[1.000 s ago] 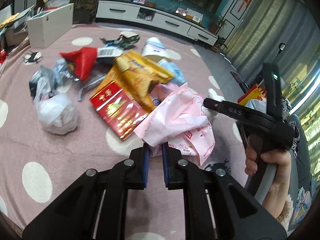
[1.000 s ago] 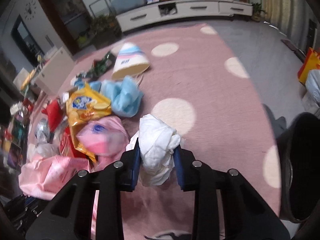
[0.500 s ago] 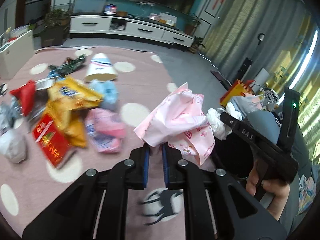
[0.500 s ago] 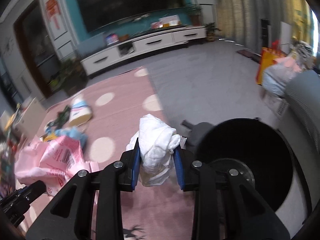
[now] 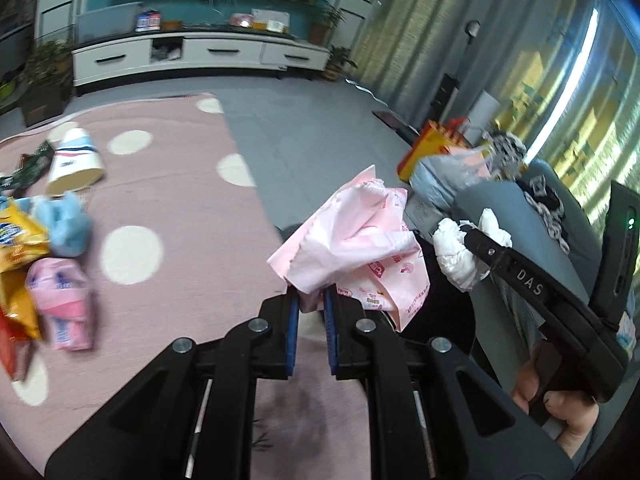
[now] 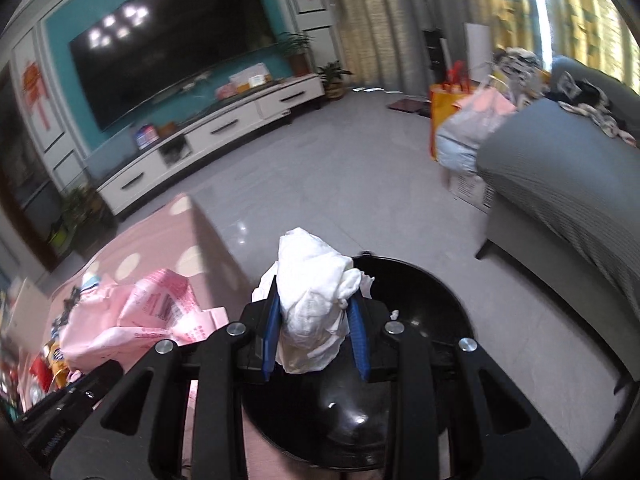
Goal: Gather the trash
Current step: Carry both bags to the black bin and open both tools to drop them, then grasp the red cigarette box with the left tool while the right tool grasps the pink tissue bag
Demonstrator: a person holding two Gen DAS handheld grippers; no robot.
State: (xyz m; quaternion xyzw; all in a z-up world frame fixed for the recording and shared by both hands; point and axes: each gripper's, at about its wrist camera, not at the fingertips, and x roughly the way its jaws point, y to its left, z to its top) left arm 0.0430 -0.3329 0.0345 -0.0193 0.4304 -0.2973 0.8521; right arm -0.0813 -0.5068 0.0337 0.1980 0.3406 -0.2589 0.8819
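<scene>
Loose wrappers and a paper cup [image 5: 74, 166] litter the pink dotted rug [image 5: 168, 200] at the frame's left; a grey sofa [image 6: 560, 184] fills the right. The left gripper [image 5: 311, 330] pinches a pink plastic bag [image 5: 356, 248] at centre. The right gripper [image 6: 314, 340] clamps a white crumpled wad [image 6: 312, 304] above the black bin [image 6: 420, 320], lower centre.

right hand-held gripper [image 6: 314, 334] clamps white crumpled tissue [image 6: 314, 312] | above black bin [image 6: 420, 320]

Snack wrappers [image 5: 16, 240] blurred, edge-cropped
</scene>
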